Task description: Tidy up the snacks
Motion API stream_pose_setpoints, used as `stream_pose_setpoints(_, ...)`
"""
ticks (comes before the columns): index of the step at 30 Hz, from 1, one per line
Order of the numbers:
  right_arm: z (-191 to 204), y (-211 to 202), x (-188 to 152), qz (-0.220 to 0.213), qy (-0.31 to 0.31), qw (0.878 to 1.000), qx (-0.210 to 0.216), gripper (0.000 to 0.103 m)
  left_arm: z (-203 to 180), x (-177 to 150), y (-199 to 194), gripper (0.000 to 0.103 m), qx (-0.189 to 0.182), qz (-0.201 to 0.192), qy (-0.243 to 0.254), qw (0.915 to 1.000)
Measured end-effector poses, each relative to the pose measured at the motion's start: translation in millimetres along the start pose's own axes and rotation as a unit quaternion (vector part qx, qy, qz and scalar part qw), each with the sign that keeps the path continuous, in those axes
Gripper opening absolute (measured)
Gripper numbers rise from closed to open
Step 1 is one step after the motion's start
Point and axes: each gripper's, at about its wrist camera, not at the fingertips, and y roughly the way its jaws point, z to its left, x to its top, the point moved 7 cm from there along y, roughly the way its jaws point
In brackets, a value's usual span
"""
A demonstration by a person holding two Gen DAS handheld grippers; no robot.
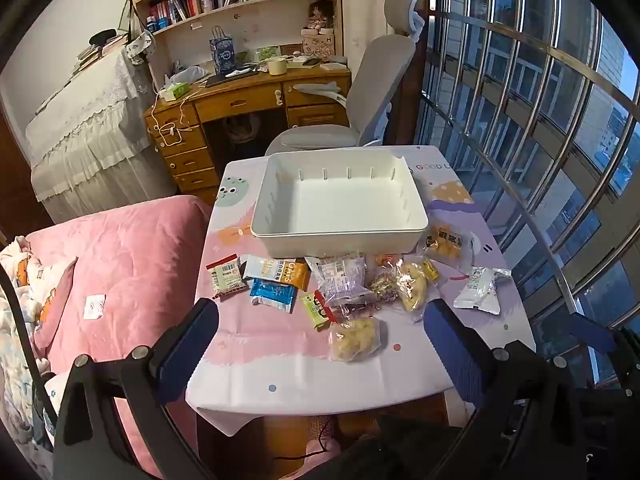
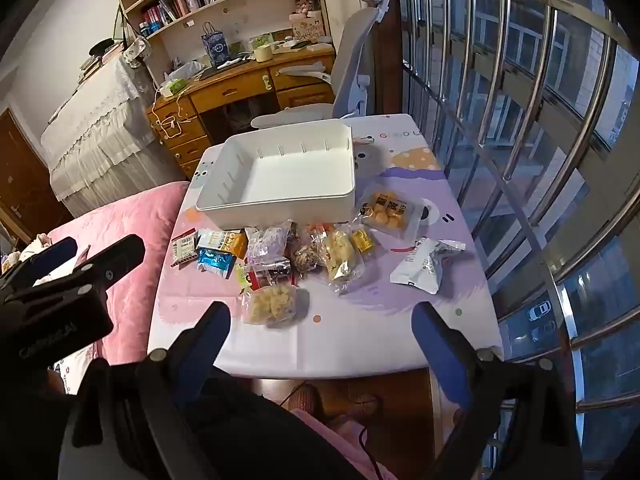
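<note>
A loose spread of snack packets lies on the small table (image 1: 360, 376), just in front of the white bin (image 1: 340, 236), which stands farther back on the patterned cloth with nothing visible inside it. Nearest the tools is a clear bag of pale puffed snacks (image 1: 354, 339), apart from the rest at the front of the pile. Behind it sit a blue foil packet (image 1: 272, 294), an orange-and-white oat bar (image 1: 280, 272) and a red-edged white packet (image 1: 226, 278) toward the left, a clear purple-tinted bag (image 1: 344, 280) and a bag of yellow chips (image 1: 412, 290) in the middle. A silver-white pouch (image 1: 480, 290) lies off to the right, and a bag of orange pieces (image 1: 444, 244) rests beside the bin's near right corner.

The left gripper (image 1: 320, 328) hovers above the table's near edge, its blue fingers spread wide and holding nothing; the puffed snack bag lies between and just beyond them. The right gripper (image 2: 320, 324) is likewise released and empty, with the same bag (image 2: 274, 304) ahead between its fingers, slightly left of centre.

A pink bed (image 1: 120, 272) adjoins the table on the left, a grey office chair (image 1: 360, 92) and wooden desk (image 1: 240, 100) stand beyond, and barred windows (image 1: 540, 120) run along the right.
</note>
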Motion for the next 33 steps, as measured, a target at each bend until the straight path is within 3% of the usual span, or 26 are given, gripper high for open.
stream_pose_setpoints(18,1.1,5.8,0.7,0.005,0.001,1.0,-0.004,0.093,-0.1,-0.2,-0.2,0.102,-0.004,0.0,-0.003,1.0)
stream_pose_setpoints(33,9.2,3.4,4.7,0.001,0.009,1.0,-0.025,0.093,12.0,3.6,9.1,0.102,-0.036,0.009,0.016,0.9992)
